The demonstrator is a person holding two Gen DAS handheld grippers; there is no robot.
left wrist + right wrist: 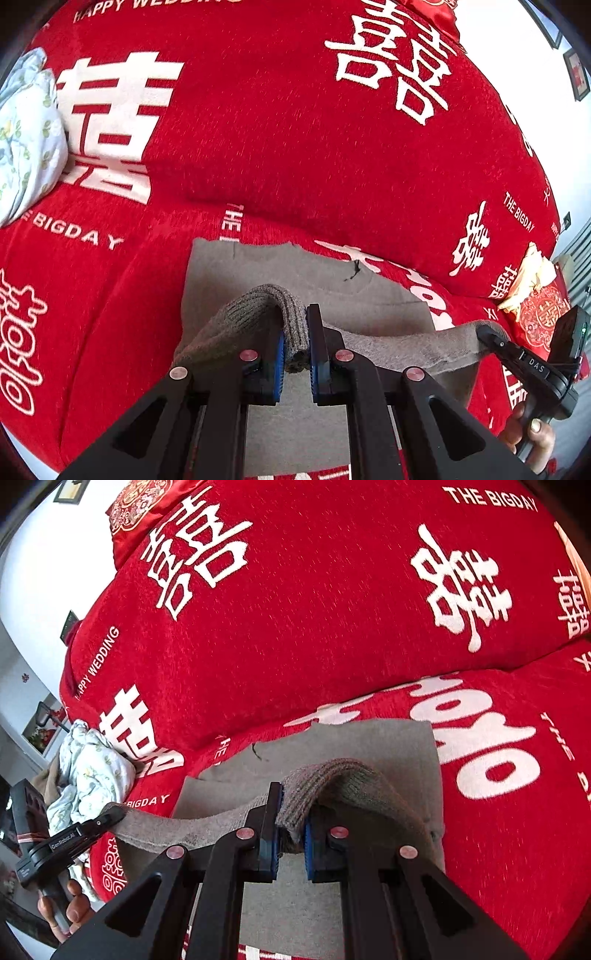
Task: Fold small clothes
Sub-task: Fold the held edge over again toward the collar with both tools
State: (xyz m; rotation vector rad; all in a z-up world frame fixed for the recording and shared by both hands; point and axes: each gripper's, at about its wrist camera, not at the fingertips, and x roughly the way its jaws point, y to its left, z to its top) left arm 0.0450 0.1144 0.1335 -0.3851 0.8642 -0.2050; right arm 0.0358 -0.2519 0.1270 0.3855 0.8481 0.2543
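Fold in progress on a sofa draped in a red chenille cover with white wedding characters (280,122). Far to the left of the grey knitted garment with ribbed hem (288,269) lies a crumpled pale floral cloth (26,133), apparently unfolded and, by judgement, awaiting its turn. The grey garment is spread flat on the seat part of the cover, its upper part lying against the foot of the backrest cushion. The left claw (295,350) is pressed together on the left corner of the garment's ribbed hem, which drapes over its blue pads. To the right along that raised hem, the right claw (291,836) likewise pinches the opposite corner; the hem hangs taut between the two. Beyond the garment's right side rest a cream cloth and red embroidered cushion (539,295), untouched. Judged stage: the first fold is begun, with the hem lifted off the seat but not yet laid over the upper part. Remaining, by judgement: completing this fold, any further halving, and the other cloths
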